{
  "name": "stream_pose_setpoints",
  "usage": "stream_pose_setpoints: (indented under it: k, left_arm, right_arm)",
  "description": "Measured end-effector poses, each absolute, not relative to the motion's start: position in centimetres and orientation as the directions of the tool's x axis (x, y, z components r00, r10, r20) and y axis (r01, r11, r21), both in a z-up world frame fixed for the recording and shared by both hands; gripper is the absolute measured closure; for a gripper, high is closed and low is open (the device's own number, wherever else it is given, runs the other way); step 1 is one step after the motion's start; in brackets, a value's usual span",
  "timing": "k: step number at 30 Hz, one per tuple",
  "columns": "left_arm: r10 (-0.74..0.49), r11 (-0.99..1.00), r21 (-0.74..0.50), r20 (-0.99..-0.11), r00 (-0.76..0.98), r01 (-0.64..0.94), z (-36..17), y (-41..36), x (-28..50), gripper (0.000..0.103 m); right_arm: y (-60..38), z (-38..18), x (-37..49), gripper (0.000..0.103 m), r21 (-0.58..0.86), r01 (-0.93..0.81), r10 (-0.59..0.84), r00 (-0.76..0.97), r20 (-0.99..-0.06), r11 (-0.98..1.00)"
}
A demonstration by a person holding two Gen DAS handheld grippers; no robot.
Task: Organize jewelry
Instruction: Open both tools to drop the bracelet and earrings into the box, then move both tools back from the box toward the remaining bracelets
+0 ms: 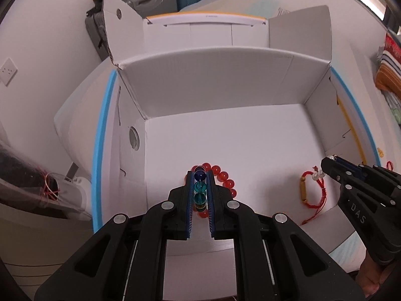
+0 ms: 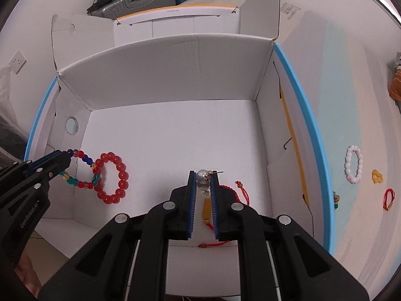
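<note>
My left gripper is shut on a multicolour glass-bead bracelet, whose blue, teal and amber beads line up between the pads. It hangs low inside the open white box, just over a red bead bracelet on the box floor. The right wrist view shows the left gripper holding that multicolour bracelet beside the red bead bracelet. My right gripper is shut on a pearl earring with a gold pin. Below it lies a red cord bracelet with a gold tube.
The box walls and raised flaps enclose both grippers. Right of the box, on the pale table, lie a white-pink bead bracelet, a small yellow piece and a red cord bracelet. Suitcases stand behind.
</note>
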State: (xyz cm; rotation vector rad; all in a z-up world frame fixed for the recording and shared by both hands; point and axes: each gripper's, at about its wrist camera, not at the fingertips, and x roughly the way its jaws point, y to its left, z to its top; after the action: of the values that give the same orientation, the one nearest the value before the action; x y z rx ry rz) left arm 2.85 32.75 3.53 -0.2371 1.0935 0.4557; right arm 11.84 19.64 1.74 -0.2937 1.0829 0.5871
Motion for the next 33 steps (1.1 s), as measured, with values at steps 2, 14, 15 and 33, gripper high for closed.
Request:
stream_pose_setpoints:
  k: [2, 14, 15, 33]
  left_arm:
    - [0.24, 0.882, 0.04, -0.896, 0.374, -0.469, 3.2, 32.9, 2.9, 0.094]
    - [0.228, 0.882, 0.037, -0.906, 0.358, -0.469, 2.2, 33.4, 3.1, 0.094]
    - [0.227, 0.882, 0.036, -0.906, 0.356, -0.469, 2.1, 33.5, 3.1, 0.094]
    - [0.276, 0.876, 0.013, -0.833, 0.479, -0.482, 7.0, 31.0, 0.6, 0.034]
  right_arm:
    - [19.7, 1.6, 11.8, 0.093, 0.054, -0.583, 0.301, 0.336, -0.893, 0.811]
    - [20.5, 0.3, 12.0, 0.093, 0.05, -0.583, 0.288, 0.322, -0.902, 0.811]
    - [20.5, 0.3, 12.0, 0.093, 0.049, -0.584, 0.286, 0.322, -0.903, 0.81]
    - [17.4, 6.2, 10.3, 0.029, 0.049, -0.607, 0.383, 0.435, -0.815, 0.794]
